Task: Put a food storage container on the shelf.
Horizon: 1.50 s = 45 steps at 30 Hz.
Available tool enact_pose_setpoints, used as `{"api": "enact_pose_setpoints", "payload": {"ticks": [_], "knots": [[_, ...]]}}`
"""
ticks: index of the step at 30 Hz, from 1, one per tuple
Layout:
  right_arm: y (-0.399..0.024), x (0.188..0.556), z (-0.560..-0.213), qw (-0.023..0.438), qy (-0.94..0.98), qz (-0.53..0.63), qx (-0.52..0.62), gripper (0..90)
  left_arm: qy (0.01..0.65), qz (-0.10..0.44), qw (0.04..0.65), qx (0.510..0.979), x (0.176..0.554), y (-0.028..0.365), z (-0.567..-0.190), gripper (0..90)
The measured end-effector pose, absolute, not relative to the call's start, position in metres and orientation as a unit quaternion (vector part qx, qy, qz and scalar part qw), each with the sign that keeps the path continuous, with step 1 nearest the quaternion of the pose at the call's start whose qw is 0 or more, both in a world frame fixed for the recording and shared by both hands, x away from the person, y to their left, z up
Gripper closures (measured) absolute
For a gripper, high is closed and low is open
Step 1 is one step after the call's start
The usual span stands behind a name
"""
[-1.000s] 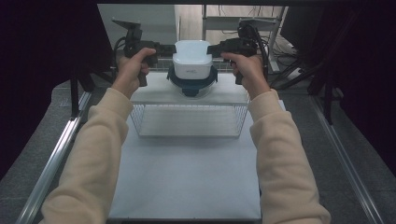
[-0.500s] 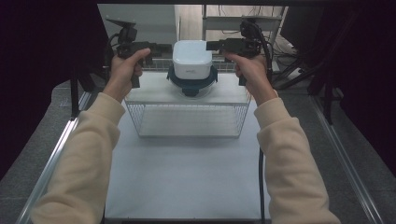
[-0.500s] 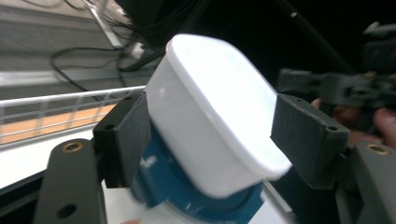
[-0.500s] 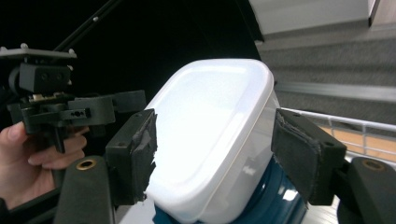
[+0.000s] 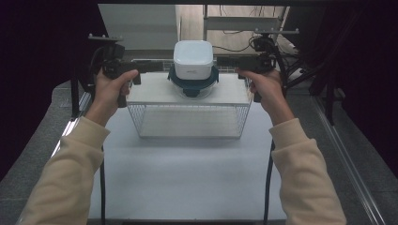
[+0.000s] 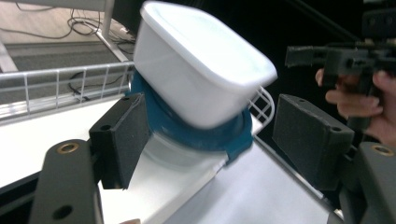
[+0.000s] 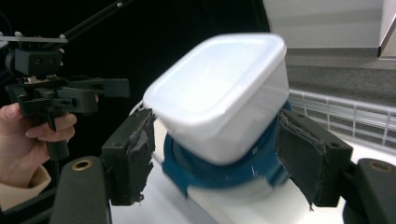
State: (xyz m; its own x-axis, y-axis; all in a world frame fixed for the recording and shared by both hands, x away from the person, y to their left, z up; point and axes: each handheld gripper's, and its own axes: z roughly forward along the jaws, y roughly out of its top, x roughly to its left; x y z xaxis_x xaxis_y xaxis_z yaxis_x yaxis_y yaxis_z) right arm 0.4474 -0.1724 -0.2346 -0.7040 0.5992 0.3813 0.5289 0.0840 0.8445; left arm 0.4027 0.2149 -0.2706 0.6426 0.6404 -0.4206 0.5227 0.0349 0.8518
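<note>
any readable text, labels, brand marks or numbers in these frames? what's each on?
Nothing can be read.
White container: a small dark mark on its front face in the high view, too small and blurred to read.
Round container with the blue lid under it: no lettering shows.
White shelf top on the wire rack: plain.
Left tool and right tool: no markings show.

White square container (image 5: 193, 58): opaque plastic, rounded corners, sitting inverted and level atop the round container. Round container (image 5: 193, 83): clear bowl wearing a dark teal clip-lock lid (image 5: 180, 79), standing upright. Both are resting stacked at the far centre of the white shelf top (image 5: 150, 93) of a wire rack.
</note>
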Motion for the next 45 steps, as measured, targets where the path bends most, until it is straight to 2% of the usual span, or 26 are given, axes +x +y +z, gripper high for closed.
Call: {"api": "enact_pose_setpoints", "payload": {"ticks": [9,13,26,36,45], "knots": [[-0.2,0.405,-0.253,0.059,0.748,0.555,0.359,29.6,0.401,0.067,0.572,0.713,0.351,0.223,-0.299,26.2],[-0.208,0.385,-0.266,0.062,0.756,0.549,0.351,29.9,0.409,0.05,0.564,0.716,0.333,0.227,-0.325,26.4],[-0.208,0.331,-0.341,0.069,0.793,0.517,0.314,29.8,0.413,0.074,0.528,0.738,0.284,0.223,-0.388,26.5],[-0.215,0.311,-0.402,0.085,0.804,0.479,0.343,24.1,0.419,0.084,0.505,0.75,0.256,0.215,-0.43,26.3],[-0.22,0.305,-0.439,0.075,0.815,0.447,0.361,23.9,0.438,0.076,0.477,0.758,0.257,0.213,-0.461,26.2]]}}
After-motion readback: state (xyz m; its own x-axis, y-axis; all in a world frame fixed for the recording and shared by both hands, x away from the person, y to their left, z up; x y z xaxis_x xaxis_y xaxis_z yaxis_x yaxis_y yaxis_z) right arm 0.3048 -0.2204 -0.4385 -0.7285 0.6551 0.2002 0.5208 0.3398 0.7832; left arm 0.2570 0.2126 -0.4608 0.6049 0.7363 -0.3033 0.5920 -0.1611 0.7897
